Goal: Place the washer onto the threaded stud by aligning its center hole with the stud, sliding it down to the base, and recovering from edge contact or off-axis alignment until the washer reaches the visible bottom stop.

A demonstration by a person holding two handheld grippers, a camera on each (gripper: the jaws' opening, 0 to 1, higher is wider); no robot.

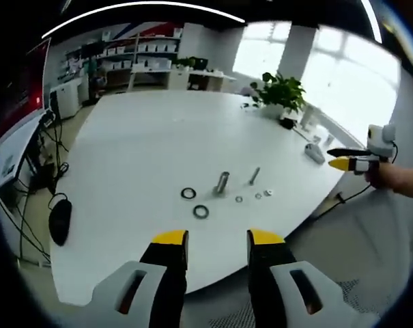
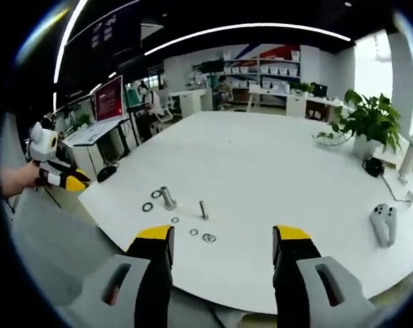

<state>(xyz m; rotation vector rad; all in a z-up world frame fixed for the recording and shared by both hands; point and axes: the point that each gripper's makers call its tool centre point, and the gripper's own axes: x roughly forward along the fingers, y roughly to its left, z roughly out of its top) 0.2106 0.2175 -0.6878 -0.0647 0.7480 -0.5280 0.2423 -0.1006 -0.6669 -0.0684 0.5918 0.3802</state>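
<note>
Hardware for the task is laid out near the front edge of the large white counter (image 1: 158,137), and none of it is held yet. In the left gripper view, two dark flat ring washers are seen, one (image 1: 188,193) left of centre and one (image 1: 201,212) lower, nearest to the jaws. Just to the right of them stands the short grey metal stud with a thick body (image 1: 222,182), upright, and further right a thinner grey bolt (image 1: 254,176) also stands upright. Several small silver nuts or washers (image 1: 259,196) lie beside it; their exact kind cannot be told.

The left gripper (image 1: 218,239) hangs at the bottom centre of its own view, its yellow-tipped jaws wide apart and empty. The dark washers lie straight ahead of these jaws and slightly left, near, with the stud just behind them.

The right gripper (image 2: 223,236) is likewise spread wide with nothing between the jaws. In the right gripper view the same stud (image 2: 168,198) and washers (image 2: 147,206) appear left of centre, further away and off to the side.

It is judged that the left gripper is better placed for the pick. The stud's long axis is vertical, so the washer must be brought flat above it and lowered along it.
</note>
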